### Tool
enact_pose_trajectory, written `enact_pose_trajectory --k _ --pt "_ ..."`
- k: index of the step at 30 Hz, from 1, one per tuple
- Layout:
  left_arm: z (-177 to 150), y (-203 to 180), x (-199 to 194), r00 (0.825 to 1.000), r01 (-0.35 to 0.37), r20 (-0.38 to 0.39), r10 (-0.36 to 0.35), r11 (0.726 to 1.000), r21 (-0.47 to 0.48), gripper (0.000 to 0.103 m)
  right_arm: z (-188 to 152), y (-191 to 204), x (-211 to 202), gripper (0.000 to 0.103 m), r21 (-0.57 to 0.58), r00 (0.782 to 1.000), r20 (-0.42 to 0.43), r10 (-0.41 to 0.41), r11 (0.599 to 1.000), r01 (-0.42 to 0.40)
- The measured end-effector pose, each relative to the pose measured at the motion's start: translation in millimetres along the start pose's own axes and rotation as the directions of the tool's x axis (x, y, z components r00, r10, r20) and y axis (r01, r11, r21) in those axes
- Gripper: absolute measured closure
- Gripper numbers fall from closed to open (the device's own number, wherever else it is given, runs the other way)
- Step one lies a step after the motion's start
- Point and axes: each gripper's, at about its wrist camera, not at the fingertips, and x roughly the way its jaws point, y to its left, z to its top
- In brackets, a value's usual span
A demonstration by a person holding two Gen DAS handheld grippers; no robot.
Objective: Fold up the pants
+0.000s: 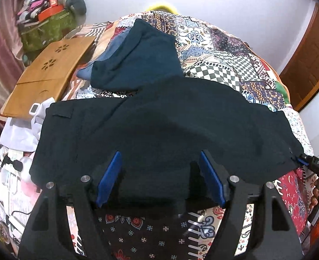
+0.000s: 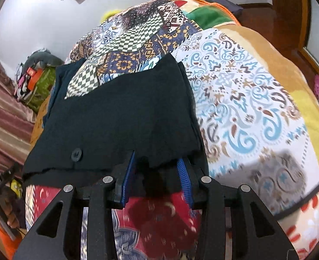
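Black pants (image 1: 170, 125) lie spread across the patterned bedspread (image 1: 220, 49), waist end to the left, and they show in the right wrist view (image 2: 120, 119) with a button (image 2: 76, 153) near the near edge. My left gripper (image 1: 160, 177) is open, its blue pads (image 1: 108, 177) on either side of the pants' near edge. My right gripper (image 2: 157, 173) is open at the pants' near right corner; it also shows in the left wrist view (image 1: 304, 160) at the pants' right end.
A teal garment (image 1: 137, 58) and blue jeans (image 1: 107, 54) lie behind the pants. A wooden lap tray (image 1: 49, 73) sits at the left, with a green box and clutter (image 1: 49, 23) beyond. White cloth (image 1: 23, 130) lies at the left edge. A wooden door (image 1: 311, 60) stands right.
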Motion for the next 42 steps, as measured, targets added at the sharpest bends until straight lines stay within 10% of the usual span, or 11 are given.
enact_pose_trajectory --k 6,16,22,28,35,42 --pt "1 -6 1 0.999 -0.046 0.021 0.045 0.998 0.036 0.030 12 -3 0 0.094 -0.007 0.998 0.037 -0.059 0.998 0.060" --pt "2 -13 -1 0.994 -0.093 0.059 0.087 0.991 0.101 0.030 25 17 -77 0.098 -0.115 0.982 0.187 -0.012 0.993 0.034" --pt "4 -7 -1 0.995 -0.080 0.060 0.076 0.994 0.068 0.030 9 12 -56 0.098 -0.118 0.992 0.102 -0.071 0.990 0.083" --pt "4 11 -13 0.992 -0.095 0.085 0.090 0.994 0.059 0.028 -8 3 -31 0.097 -0.103 0.990 0.025 -0.141 0.984 0.143" --pt "17 78 -28 0.975 -0.192 0.114 0.192 0.981 -0.012 0.016 2 30 -60 0.084 -0.232 0.949 0.144 -0.280 0.923 0.307" --pt "2 170 -2 0.966 -0.258 -0.020 0.259 0.948 -0.184 0.016 14 85 -69 0.068 -0.361 0.955 0.222 -0.199 0.893 0.270"
